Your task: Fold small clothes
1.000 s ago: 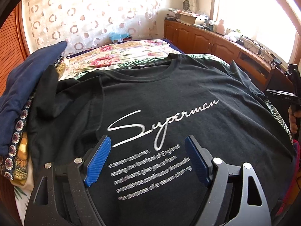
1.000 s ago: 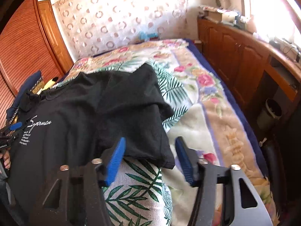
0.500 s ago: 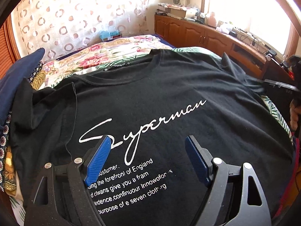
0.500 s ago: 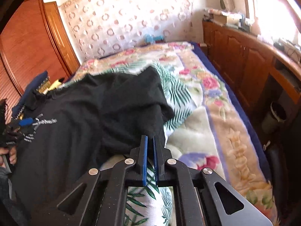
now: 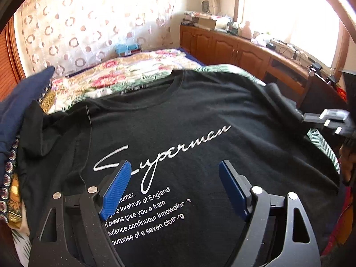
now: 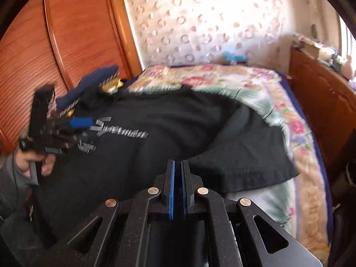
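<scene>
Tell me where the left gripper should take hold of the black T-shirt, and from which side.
Probably grip the black T-shirt at its loose sleeve beside the navy pile, coming in low from the left. That sleeve lies rumpled with a raised edge; the open left gripper hovers over flat chest fabric.

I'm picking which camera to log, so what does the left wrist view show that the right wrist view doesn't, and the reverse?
Only the left wrist view: the readable small print under the logo and the sunlit window. Only the right wrist view: the wooden wardrobe, the shirt's sleeve and the right gripper shut at the shirt's edge. Both: the black T-shirt, the open left gripper and the floral bedspread.
</scene>
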Tool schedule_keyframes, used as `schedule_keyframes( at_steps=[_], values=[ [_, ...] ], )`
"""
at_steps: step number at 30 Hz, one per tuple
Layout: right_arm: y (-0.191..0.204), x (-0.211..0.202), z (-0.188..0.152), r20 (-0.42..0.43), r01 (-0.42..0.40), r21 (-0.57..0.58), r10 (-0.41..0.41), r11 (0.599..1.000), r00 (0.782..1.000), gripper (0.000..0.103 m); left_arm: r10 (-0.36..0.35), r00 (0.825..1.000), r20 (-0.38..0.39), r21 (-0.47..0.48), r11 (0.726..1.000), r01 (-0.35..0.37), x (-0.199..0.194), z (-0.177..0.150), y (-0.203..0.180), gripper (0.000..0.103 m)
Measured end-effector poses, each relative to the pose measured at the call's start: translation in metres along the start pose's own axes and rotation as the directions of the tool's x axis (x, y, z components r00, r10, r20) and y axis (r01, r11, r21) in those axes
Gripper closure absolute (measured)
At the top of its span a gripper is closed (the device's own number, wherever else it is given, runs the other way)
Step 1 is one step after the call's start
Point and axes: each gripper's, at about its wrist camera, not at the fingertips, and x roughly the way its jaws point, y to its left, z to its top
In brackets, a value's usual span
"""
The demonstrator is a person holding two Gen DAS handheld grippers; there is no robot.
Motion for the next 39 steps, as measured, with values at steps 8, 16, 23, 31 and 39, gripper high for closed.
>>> schedule_keyframes(
  at_steps=[8, 16, 23, 31, 39],
  values=[
    [-0.006, -0.003, -0.008, -0.018, 0.077, 0.047, -0.076, 0.996, 0.997, 0.062, -0.042, 0.996, 0.078, 0.018, 0.999, 0.041, -0.032, 0.006, -0.015, 0.021],
    [-0.037, -0.027, 0.0, 0.038, 0.248, 0.087, -0.252, 0.965, 0.967, 0.052, -0.091, 0.987, 0.134, 0.049, 0.995, 0.086, -0.053, 0.007, -0.033, 0.021],
    [-0.078, 0.022, 0.0, -0.114, 0.368, 0.133, -0.354, 0.92, 0.928, 0.052, -0.096, 0.986, 0.137, 0.058, 0.994, 0.089, -0.055, 0.006, -0.038, 0.021],
    [-0.086, 0.029, 0.011, -0.118, 0.349, 0.115, -0.336, 0.93, 0.935, 0.097, -0.093, 0.987, 0.13, 0.029, 0.996, 0.09, -0.052, 0.0, -0.03, 0.021],
    [-0.039, 0.018, 0.046, -0.021, 0.224, 0.04, -0.224, 0.974, 0.974, 0.099, -0.078, 0.989, 0.128, -0.007, 0.997, 0.08, -0.052, -0.007, -0.015, 0.021]
  ],
)
